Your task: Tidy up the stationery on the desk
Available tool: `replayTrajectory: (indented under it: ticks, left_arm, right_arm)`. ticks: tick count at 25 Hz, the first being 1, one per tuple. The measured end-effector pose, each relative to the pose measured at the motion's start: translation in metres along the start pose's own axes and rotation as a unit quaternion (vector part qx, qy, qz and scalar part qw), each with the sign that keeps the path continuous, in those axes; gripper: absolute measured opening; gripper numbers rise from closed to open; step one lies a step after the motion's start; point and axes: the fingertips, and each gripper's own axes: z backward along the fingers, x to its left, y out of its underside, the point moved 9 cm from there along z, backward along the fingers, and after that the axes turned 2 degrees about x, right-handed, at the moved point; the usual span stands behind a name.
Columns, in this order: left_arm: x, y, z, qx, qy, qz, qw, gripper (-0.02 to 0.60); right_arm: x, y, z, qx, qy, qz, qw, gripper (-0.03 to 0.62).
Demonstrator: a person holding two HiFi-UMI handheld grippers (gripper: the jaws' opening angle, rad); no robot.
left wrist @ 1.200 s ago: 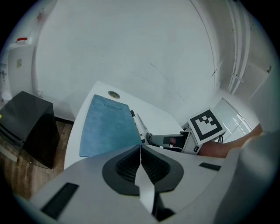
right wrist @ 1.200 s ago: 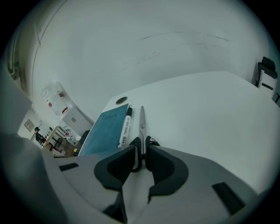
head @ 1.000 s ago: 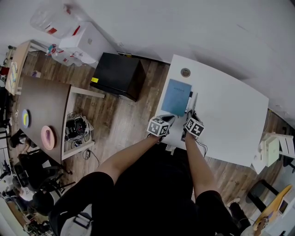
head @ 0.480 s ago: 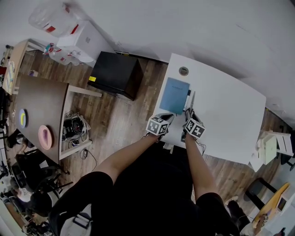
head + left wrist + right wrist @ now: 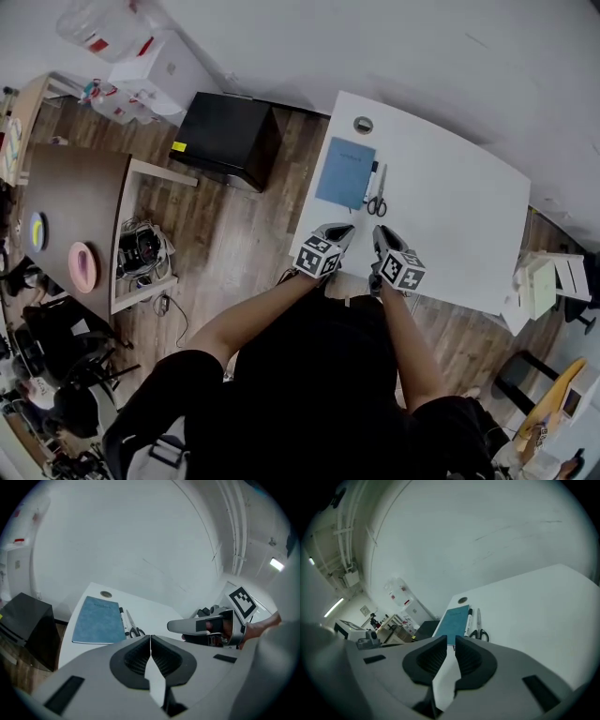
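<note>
Left tool (image 5: 150, 637): ribbed jaws together; right tool (image 5: 451, 641): just been closing, slightly apart, empty.

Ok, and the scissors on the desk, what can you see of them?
The scissors have black loop handles and slim metal blades, closed together. They lie flat on the white desk, handles toward the person and blades pointing away. In the head view they sit just right of a white marker, which lies beside the blue notebook. Nothing holds them.
</note>
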Motion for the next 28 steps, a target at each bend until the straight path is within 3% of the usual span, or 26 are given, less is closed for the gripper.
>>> replayTrajectory:
  ticks: [5,9,12,16,18,22,24,28]
  left_arm:
    - [-0.064,0.011,0.030,-0.057,-0.027,-0.016,0.9979,0.017]
    - [-0.117,0.025,0.056,-0.127,-0.071,0.010,0.9893,0.017]
    - [-0.173,0.040,0.066,-0.155,-0.097,-0.040,0.9824,0.017]
    - [-0.262,0.070,0.074,-0.172,-0.097,-0.119,0.9732,0.017]
    - [-0.298,0.078,0.087,-0.197,-0.100,-0.125,0.9673,0.017]
    - [-0.351,0.081,0.112,-0.232,-0.122,-0.146,0.9540,0.017]
    - [-0.367,0.080,0.123,-0.235,-0.127,-0.169,0.9486,0.017]
    - [-0.385,0.086,0.135,-0.248,-0.122,-0.179,0.9442,0.017]
  right_arm:
    - [0.023,0.011,0.073,-0.050,-0.025,0.050,0.997,0.037]
    - [0.028,0.033,0.147,-0.085,-0.021,0.081,0.993,0.035]
    - [0.021,0.048,0.201,-0.122,-0.024,0.103,0.987,0.037]
    - [0.023,0.065,0.276,-0.155,-0.027,0.179,0.971,0.037]
    - [0.026,0.074,0.307,-0.173,-0.015,0.198,0.965,0.037]
    - [0.030,0.091,0.348,-0.201,0.005,0.178,0.963,0.037]
    - [0.037,0.100,0.362,-0.211,0.004,0.174,0.962,0.035]
    - [0.050,0.113,0.382,-0.232,0.010,0.196,0.953,0.035]
